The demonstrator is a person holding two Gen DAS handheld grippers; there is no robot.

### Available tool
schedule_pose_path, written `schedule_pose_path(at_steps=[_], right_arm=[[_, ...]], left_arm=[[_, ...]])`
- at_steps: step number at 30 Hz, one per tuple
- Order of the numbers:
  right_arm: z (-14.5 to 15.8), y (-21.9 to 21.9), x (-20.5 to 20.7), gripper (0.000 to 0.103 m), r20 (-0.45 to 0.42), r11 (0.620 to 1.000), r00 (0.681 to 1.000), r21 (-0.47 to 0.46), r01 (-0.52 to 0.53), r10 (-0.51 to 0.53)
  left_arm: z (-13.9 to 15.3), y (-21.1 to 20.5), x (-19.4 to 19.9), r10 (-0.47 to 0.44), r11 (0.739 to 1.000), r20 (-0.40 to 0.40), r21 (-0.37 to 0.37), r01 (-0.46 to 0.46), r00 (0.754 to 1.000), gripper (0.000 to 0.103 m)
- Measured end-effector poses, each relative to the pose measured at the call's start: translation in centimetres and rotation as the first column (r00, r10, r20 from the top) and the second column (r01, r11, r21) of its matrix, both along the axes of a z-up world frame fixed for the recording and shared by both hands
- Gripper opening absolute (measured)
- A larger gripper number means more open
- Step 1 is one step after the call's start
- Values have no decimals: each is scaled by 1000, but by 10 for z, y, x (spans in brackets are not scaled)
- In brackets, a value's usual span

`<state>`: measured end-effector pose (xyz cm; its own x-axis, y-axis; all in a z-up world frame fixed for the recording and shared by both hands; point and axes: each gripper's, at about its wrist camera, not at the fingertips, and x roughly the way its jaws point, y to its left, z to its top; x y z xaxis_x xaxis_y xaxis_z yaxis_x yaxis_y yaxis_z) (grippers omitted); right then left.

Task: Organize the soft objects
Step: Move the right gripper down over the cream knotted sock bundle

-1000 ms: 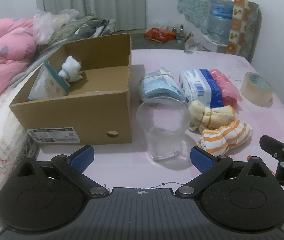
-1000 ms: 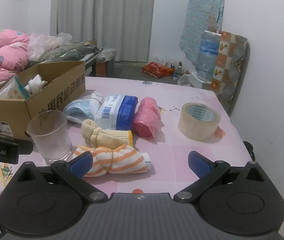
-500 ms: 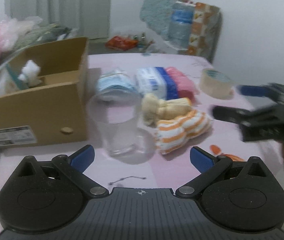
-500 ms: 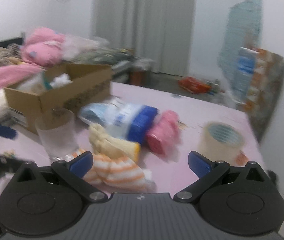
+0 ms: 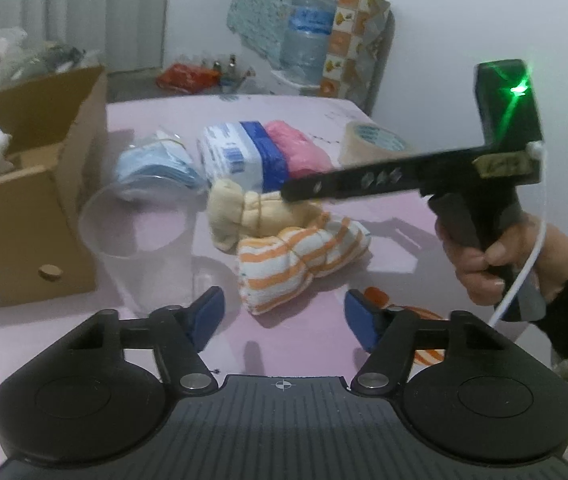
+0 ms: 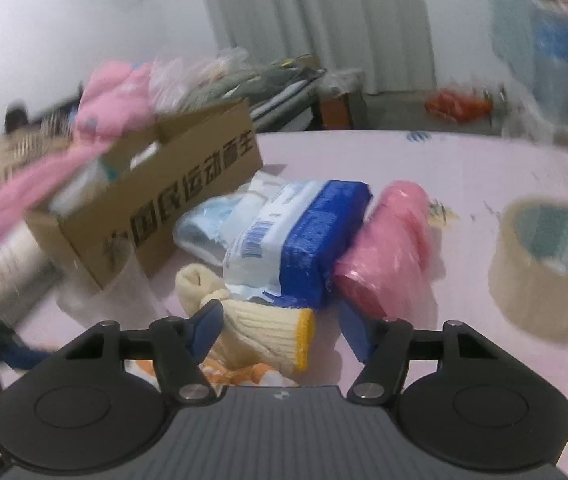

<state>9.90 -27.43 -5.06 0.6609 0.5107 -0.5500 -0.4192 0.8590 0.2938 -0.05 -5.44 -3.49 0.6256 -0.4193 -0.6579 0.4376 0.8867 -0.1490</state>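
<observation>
On the pink table lie soft things: an orange-striped sock bundle [image 5: 304, 256], a cream sock bundle [image 5: 243, 216] [image 6: 259, 328], a blue-and-white tissue pack [image 5: 239, 156] [image 6: 296, 240], a pink roll [image 5: 296, 148] [image 6: 388, 252] and a bag of blue masks [image 5: 159, 168]. My left gripper [image 5: 284, 316] is open and empty, just in front of the striped bundle. My right gripper [image 6: 279, 332] is open, its fingers on either side of the cream bundle, above it in the left wrist view [image 5: 404, 176]. A cardboard box [image 5: 31, 208] [image 6: 163, 196] holds white soft items.
A clear plastic cup [image 5: 139, 248] stands between the box and the sock bundles. A roll of packing tape [image 6: 544, 272] sits at the table's right side. A water bottle [image 5: 308, 36] and bedding stand beyond the table.
My right gripper has swung left and forward over the sock bundles, so the cream bundle now lies between its fingers. My left gripper has turned right and narrowed its opening a little.
</observation>
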Motion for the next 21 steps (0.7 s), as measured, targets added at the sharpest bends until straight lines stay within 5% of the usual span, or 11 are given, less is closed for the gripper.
schedule_pose_path(at_steps=[5, 11, 21], right_arm=[[4, -16, 2, 70, 16, 997, 999, 68, 35, -36], [0, 7, 28, 64, -26, 993, 997, 88, -76, 78], [-3, -5, 13, 62, -152, 995, 986, 88, -48, 61]], left_arm=[[-5, -5, 3, -44, 999, -20, 2, 44, 999, 59], [-8, -7, 5, -57, 998, -47, -7, 57, 997, 47], [-22, -15, 22, -107, 989, -186, -117, 86, 977, 45]])
